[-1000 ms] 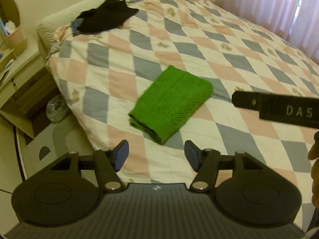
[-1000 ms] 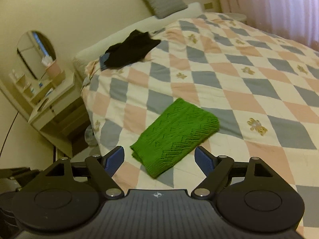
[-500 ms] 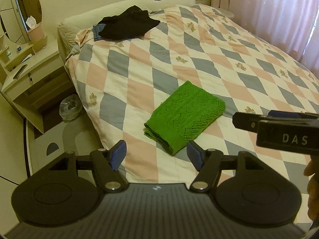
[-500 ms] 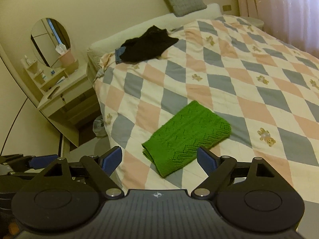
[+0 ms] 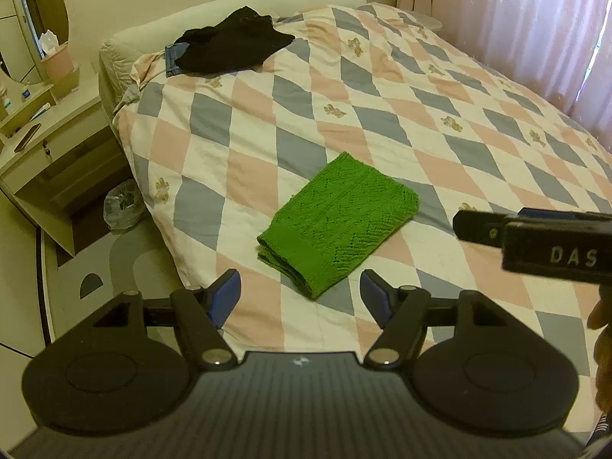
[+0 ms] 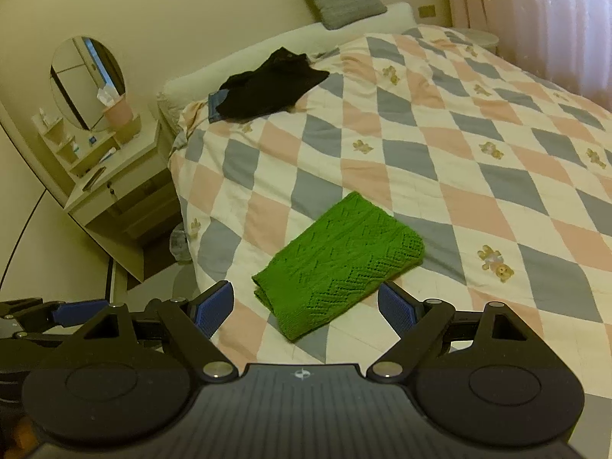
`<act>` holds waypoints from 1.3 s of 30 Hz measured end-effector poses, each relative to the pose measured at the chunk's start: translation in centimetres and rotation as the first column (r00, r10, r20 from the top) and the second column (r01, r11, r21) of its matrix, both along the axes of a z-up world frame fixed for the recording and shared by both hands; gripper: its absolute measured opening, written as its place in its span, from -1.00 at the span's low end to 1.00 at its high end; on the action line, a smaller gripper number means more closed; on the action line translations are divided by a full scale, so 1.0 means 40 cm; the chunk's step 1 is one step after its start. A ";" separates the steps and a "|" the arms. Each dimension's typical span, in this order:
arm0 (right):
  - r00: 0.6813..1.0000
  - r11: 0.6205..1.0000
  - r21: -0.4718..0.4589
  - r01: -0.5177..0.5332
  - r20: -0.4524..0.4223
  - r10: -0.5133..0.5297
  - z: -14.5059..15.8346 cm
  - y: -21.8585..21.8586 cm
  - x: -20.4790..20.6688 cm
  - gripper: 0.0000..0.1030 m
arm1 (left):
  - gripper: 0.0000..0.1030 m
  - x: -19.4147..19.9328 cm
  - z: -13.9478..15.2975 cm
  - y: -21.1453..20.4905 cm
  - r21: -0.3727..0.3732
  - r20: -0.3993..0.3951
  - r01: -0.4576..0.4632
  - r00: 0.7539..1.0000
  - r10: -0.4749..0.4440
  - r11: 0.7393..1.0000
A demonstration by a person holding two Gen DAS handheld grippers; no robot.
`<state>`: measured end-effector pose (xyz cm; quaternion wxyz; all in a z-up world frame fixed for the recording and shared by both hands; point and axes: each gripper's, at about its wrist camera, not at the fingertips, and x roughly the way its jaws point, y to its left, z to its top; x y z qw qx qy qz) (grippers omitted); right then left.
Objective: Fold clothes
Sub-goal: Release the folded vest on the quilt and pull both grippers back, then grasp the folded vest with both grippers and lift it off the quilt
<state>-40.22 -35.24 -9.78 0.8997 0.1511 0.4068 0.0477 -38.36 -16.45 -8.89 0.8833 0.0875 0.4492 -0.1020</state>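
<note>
- Both claws have drawn back and risen from the bed since a second ago: we now see more of the headboard wall, the mirror and the floor, and the green knit lies further off from our fingertips than it did.
- Our left claw (image 5: 299,300) stands wide, holding nothing, with its blue pads (image 5: 225,298) well apart; it hovers over the near edge of the bed (image 5: 244,176).
- Our right claw (image 6: 305,308) is likewise wide and empty, and it too hangs above the near edge of the bed.
- The green knit (image 5: 338,223) lies folded into a neat oblong on the chequered quilt, just beyond and between the tips of the left claw, touching neither finger.
- From the right wrist, the same green knit (image 6: 338,262) sits between the two fingers and a little ahead of them, its near corner dipping toward the gap.
- A heap of black clothes (image 5: 233,44) lies unfolded near the head of the bed, well apart from both claws, with a bit of blue denim (image 5: 172,59) showing beneath it.
- Our right claw also shows at the right edge of the left wrist view, with a hand (image 5: 602,359) beneath it.
- A nightstand (image 6: 114,187) with a round mirror (image 6: 88,82) stands beside the bed on the left.
</note>
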 end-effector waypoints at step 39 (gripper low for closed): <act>0.909 0.901 0.265 0.342 -0.337 -0.246 -0.431 -0.133 0.170 0.65 | 0.30 0.518 -0.367 0.022 -0.104 -0.245 0.314 0.912 -0.330 0.944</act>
